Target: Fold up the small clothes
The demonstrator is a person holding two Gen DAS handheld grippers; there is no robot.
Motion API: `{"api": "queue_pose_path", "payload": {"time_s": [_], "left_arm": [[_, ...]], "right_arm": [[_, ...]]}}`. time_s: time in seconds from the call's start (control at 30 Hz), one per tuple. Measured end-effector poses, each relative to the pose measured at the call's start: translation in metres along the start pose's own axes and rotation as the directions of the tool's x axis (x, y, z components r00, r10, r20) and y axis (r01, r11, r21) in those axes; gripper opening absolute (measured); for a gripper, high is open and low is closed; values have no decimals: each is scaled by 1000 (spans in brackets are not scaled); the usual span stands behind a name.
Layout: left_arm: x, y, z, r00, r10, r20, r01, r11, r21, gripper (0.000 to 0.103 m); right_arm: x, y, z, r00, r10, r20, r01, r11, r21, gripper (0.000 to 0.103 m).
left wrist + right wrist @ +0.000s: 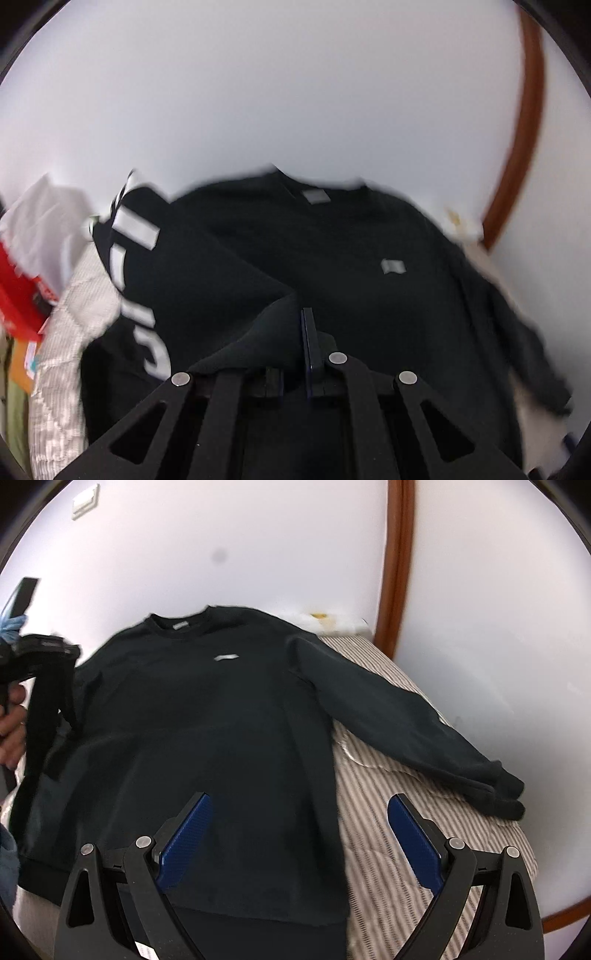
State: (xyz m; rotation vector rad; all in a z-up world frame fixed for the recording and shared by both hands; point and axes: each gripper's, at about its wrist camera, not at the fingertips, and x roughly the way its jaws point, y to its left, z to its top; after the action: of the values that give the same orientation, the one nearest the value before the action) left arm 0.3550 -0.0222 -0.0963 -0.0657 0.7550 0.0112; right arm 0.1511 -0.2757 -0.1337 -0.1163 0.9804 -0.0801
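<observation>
Left tongs (308, 343) are clamped on a fold of the black sweatshirt (207, 716), apparently its sleeve, lifted over the body. Right tongs (299, 838) stand apart above the hem, holding nothing. Spread flat on the striped bed cover (388, 812), the sweatshirt has a small pale chest patch (226, 657) and a neck label (181, 625), both unreadable. White lettering (136, 229) on black fabric at left is too blurred to read.

The black sweatshirt (207, 716) is soft, matt cloth. The bed (388, 849) cover is ribbed, striped fabric. The right hand-held gripper (299, 834) is matt black plastic with textured blue pads (184, 842).
</observation>
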Motion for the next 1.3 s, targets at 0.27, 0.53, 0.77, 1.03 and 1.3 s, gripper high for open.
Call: {"api": "queue_pose_path", "payload": {"time_s": [0.27, 0.53, 0.77, 1.03, 1.3], "left_arm": [[29, -35, -43, 981, -75, -179, 93, 991, 96, 11], [-45, 14, -63, 973, -200, -112, 204, 979, 26, 72], [-80, 127, -91, 994, -4, -107, -6, 996, -93, 72], [-88, 227, -145, 978, 64, -201, -108, 970, -218, 72], [-69, 237, -159, 974, -16, -226, -43, 966, -256, 72]], "right_arm": [[10, 0, -2, 1000, -10, -28, 10, 1000, -13, 95], [5, 52, 14, 995, 103, -6, -103, 987, -124, 95], [7, 153, 30, 965, 261, -19, -254, 917, -307, 95], [24, 269, 27, 949, 309, -56, -290, 794, -535, 95], [65, 319, 9, 990, 118, 74, -19, 644, -765, 84]]}}
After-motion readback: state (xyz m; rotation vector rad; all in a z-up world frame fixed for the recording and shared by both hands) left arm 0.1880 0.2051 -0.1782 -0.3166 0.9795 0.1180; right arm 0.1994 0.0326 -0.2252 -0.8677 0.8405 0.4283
